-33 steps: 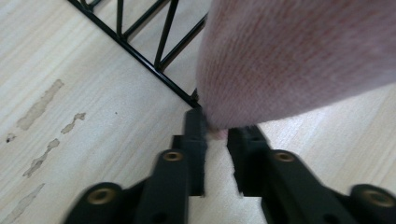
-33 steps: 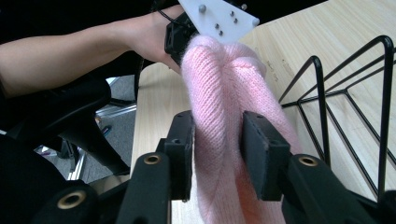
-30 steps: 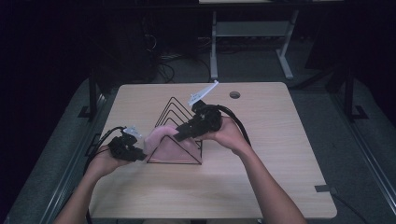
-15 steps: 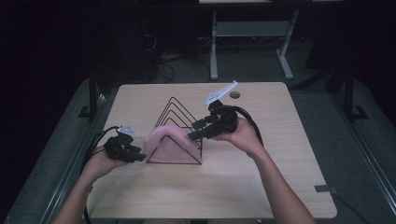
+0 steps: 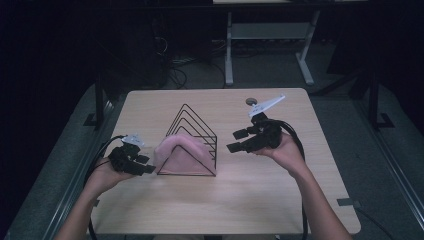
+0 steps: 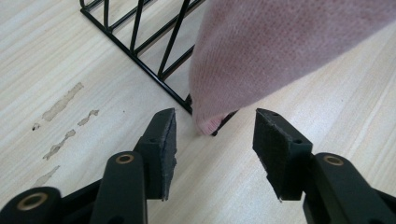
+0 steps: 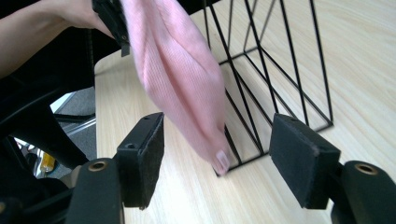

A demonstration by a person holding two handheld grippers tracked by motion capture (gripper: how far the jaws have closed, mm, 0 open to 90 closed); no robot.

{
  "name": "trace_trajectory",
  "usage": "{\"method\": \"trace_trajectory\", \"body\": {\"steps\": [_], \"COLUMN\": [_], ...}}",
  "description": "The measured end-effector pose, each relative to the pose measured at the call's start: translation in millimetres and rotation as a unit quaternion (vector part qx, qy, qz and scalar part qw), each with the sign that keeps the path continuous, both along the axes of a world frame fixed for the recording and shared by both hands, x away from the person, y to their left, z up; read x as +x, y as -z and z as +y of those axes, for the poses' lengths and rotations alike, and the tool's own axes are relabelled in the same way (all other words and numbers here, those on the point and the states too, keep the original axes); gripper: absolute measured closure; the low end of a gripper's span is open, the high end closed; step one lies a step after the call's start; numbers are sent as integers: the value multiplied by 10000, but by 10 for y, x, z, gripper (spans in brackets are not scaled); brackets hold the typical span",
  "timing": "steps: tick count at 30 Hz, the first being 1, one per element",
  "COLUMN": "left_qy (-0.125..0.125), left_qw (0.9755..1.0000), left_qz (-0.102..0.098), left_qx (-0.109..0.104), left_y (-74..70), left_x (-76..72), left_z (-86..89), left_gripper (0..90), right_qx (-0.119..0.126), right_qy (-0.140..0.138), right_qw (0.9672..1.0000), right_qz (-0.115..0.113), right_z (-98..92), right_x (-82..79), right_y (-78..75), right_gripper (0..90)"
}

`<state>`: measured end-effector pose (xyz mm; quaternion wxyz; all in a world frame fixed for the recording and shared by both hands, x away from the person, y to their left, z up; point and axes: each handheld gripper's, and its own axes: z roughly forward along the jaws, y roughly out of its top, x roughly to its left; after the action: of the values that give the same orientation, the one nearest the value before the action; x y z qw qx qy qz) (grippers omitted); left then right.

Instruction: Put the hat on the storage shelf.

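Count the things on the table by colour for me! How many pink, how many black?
Pink: 1, the cloth draped over the rack.
Black: 3, the wire rack, the left gripper and the right gripper.
Total: 4

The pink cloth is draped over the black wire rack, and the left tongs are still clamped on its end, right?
Not quite. The pink cloth is draped over the black wire rack, but the left tongs are not clamped on it: the left gripper view shows their jaws standing apart, having just been opening, with the cloth's end hanging ahead of them, touched by neither pad.
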<state>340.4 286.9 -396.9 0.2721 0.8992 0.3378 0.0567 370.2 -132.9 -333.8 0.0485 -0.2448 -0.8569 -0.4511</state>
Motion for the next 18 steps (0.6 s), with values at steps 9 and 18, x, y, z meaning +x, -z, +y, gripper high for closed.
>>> {"method": "trace_trajectory", "body": {"steps": [9, 18], "left_qy": [-29, -63], "left_qw": [10000, 9999], "left_qz": [-32, -2], "left_qx": [-62, -140], "left_y": [-20, 34], "left_x": [-89, -166], "left_z": [63, 112], "left_gripper": [457, 444], "right_qx": [-171, -261], "right_qy": [276, 693], "right_qw": [9995, 9973], "right_qz": [-10, 16], "right_z": [-309, -698], "right_x": [-122, -330], "right_y": [147, 416], "right_gripper": [328, 294]}}
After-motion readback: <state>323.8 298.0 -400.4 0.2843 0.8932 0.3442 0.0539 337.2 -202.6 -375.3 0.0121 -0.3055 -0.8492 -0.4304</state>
